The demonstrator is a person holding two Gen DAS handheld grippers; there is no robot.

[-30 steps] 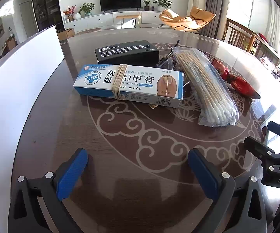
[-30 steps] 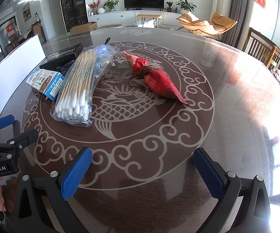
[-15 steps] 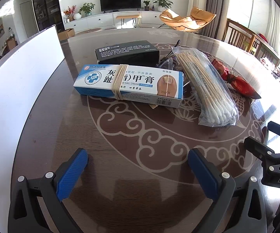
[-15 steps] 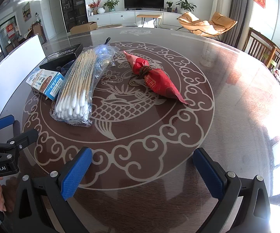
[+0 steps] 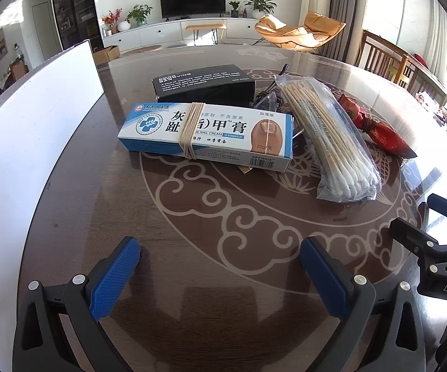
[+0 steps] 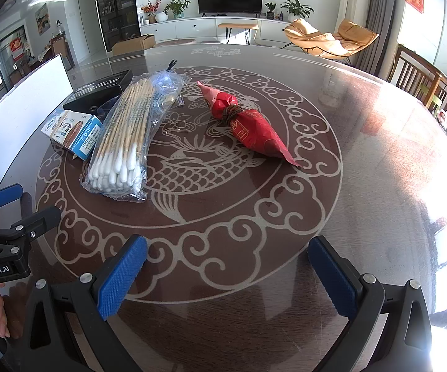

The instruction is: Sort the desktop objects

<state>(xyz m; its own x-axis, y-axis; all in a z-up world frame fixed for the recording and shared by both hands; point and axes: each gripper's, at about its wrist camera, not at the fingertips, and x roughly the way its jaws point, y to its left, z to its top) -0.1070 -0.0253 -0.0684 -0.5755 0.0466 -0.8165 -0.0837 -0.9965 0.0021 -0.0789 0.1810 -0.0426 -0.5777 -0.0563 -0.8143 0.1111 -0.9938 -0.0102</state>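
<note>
Nothing has shifted over the last second: both the left gripper (image 5: 220,266) and right gripper (image 6: 228,266) stay low over the glossy patterned tabletop (image 6: 362,186) with jaws released and empty, so I judge the sorting not yet begun. From the left view, the rubber-banded cardboard cream box (image 5: 208,131) lies at 12 o'clock, the matte black box (image 5: 203,85) behind it, the crinkly clear swab bag (image 5: 328,136) at 1 o'clock, and the tapered red pouch (image 5: 378,131) at 2.
</note>
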